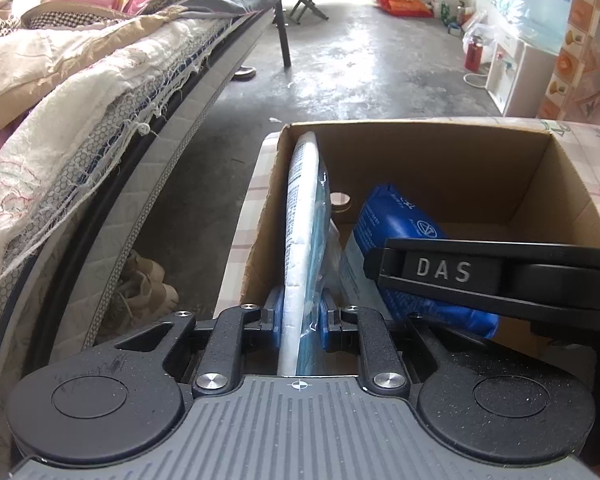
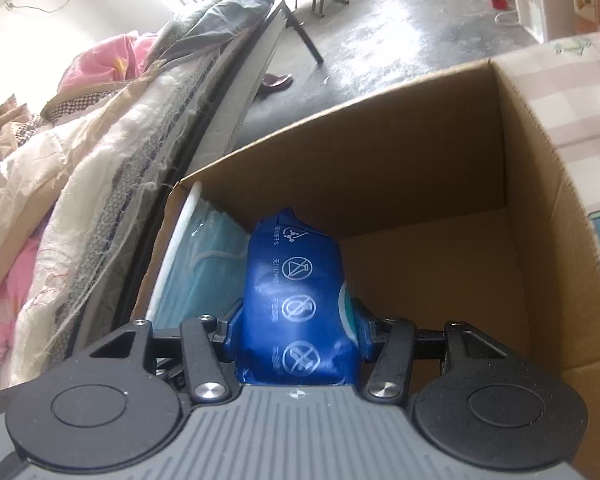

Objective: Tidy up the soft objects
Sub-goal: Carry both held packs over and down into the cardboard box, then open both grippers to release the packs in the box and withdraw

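An open cardboard box (image 1: 480, 168) sits on a checked surface. My left gripper (image 1: 300, 316) is shut on a flat pack of light-blue face masks (image 1: 304, 216), held upright against the box's left wall. My right gripper (image 2: 298, 332) is shut on a dark blue soft pack (image 2: 296, 304) with white icons, held inside the same box (image 2: 420, 152) beside the mask pack (image 2: 204, 260). In the left wrist view the blue pack (image 1: 396, 216) shows right of the masks, with the right gripper's black body (image 1: 500, 276) across it.
A bed (image 1: 80, 92) with piled blankets runs along the left, close to the box. Shoes (image 1: 144, 292) lie under it. Concrete floor (image 1: 360, 64) lies beyond, with bags and a white appliance (image 1: 512, 76) at the far right. The box's right half shows bare cardboard.
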Demonstrator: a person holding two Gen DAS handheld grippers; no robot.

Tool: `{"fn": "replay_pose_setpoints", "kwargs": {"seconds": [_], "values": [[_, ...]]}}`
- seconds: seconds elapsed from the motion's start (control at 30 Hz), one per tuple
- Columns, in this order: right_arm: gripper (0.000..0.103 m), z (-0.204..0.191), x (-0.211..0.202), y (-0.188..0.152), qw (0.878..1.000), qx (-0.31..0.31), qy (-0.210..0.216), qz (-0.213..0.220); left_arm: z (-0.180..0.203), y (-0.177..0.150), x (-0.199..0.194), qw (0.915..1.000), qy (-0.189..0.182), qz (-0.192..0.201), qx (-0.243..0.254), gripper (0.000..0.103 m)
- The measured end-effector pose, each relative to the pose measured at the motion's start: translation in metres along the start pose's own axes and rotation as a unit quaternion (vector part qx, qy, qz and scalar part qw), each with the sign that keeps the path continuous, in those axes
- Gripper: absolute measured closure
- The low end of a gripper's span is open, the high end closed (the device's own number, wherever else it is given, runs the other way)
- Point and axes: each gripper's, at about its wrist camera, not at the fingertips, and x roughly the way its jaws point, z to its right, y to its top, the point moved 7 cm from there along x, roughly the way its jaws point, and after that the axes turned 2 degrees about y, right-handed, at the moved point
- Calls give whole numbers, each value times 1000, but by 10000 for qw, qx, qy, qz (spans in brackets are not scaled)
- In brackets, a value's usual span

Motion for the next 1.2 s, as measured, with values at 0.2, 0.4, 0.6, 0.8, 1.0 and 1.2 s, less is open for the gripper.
{"fn": "replay_pose_setpoints", "kwargs": {"seconds": [0.2,0.4,0.6,0.8,1.0,1.2], "values": [[47,5,4,-1,9991,339,177,-200,-4,5,-9,9991,-332,94,-228,71],[43,9,5,-1,9964,676,360,-359,-8,7,-20,9980,-473,302,-303,62],[42,1,-6,9,9895,990,1032,-226,-16,11,-33,9959,-598,521,-428,51],[39,2,-7,13,9872,1089,1128,-278,-23,12,-40,9941,-606,675,-590,43],[39,7,-32,16,9860,1038,1306,36,-32,11,-54,9912,-733,739,-822,40],[39,11,-77,22,9829,846,1585,399,-41,12,-84,9868,-852,913,-1026,36]]}}
